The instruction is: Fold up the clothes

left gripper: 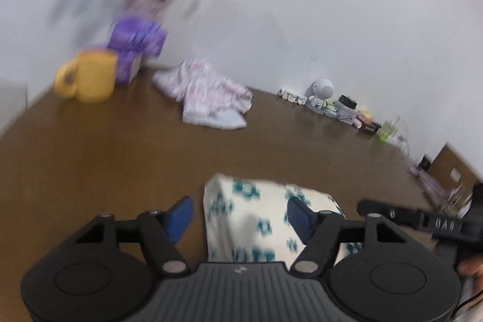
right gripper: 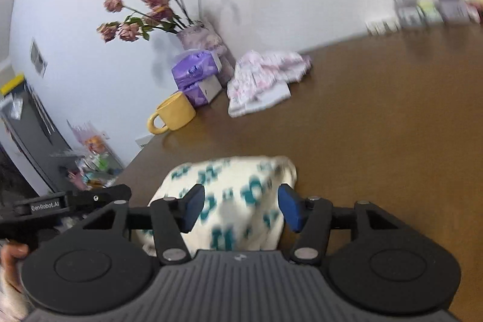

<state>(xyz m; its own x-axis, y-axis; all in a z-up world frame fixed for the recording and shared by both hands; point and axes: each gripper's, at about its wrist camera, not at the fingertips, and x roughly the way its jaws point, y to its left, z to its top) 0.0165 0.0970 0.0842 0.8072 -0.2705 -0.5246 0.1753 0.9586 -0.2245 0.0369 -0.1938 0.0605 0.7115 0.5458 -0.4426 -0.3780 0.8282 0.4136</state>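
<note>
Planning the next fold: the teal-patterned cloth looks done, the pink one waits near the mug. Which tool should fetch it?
Left, probably. The crumpled pink-and-white garment lies nearly straight ahead of the open left tool; the open right tool points past it, garment off-left. Both hover over the folded teal-patterned white cloth.

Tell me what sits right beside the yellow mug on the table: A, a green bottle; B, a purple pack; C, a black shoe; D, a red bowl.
B: the purple pack sits right behind the yellow mug on the table.
</note>
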